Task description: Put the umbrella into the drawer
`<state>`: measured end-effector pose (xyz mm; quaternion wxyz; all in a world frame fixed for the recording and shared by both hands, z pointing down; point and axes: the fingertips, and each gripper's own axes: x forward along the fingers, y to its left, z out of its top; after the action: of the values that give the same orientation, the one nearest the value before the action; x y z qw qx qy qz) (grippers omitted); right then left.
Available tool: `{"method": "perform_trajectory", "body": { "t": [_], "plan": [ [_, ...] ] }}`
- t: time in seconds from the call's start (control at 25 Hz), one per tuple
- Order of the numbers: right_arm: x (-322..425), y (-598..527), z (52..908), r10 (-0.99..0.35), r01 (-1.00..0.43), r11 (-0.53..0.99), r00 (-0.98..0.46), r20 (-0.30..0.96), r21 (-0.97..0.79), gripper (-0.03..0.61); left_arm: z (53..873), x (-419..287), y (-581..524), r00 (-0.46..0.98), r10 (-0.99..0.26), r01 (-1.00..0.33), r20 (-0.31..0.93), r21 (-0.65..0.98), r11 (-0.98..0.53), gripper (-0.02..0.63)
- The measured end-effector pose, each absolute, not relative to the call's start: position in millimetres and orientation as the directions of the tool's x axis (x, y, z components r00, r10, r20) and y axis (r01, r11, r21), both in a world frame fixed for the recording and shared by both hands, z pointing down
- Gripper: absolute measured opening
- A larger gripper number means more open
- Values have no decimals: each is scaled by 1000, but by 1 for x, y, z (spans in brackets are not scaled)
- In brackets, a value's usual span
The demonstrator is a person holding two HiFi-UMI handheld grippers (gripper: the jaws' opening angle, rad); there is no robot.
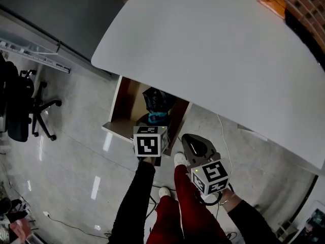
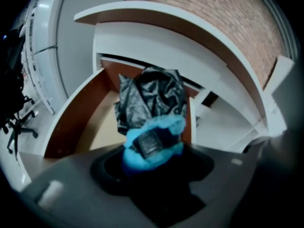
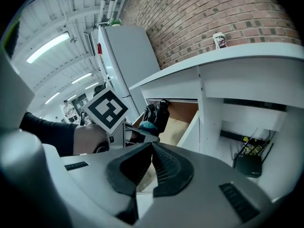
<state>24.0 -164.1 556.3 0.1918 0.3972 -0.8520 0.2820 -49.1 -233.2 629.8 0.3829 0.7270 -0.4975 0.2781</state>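
A folded black umbrella (image 2: 154,96) with a bright blue end (image 2: 156,129) sticks out of my left gripper (image 2: 152,153), whose jaws are closed around the blue end. It hangs over the open drawer (image 2: 76,120) under the white table. In the head view the umbrella (image 1: 157,103) is above the drawer's brown inside (image 1: 127,103), just past my left gripper (image 1: 154,122). My right gripper (image 1: 195,145) stays to the right, outside the drawer, with nothing in it. Its ribbed pads (image 3: 164,167) meet at the tip.
The white table (image 1: 213,50) overhangs the drawer's back. A black office chair (image 1: 20,105) stands on the floor at the left. A black box with cables (image 3: 248,164) sits under the table at the right. The person's legs and shoes (image 1: 179,159) are below the drawer front.
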Motion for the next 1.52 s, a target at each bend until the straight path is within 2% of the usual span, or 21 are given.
{"method": "perform_trajectory", "body": {
  "t": [0.4, 1.16, 1.36, 1.52],
  "plan": [
    [23, -172, 572, -557, -797, 499, -597, 578, -342, 9, 667, -42, -233, 344, -416, -936, 842, 273, -221, 275],
    [24, -176, 617, -456, -822, 460, -544, 705, -336, 9, 709, -33, -241, 325, -337, -933, 884, 242, -265, 276],
    [28, -174, 623, -430, -827, 444, -535, 727, -345, 9, 713, -24, -250, 347, -359, -923, 866, 249, -292, 279],
    [33, -174, 626, -423, -833, 433, -526, 738, -345, 9, 720, -26, -242, 336, -300, -927, 893, 257, -273, 281]
  ]
}}
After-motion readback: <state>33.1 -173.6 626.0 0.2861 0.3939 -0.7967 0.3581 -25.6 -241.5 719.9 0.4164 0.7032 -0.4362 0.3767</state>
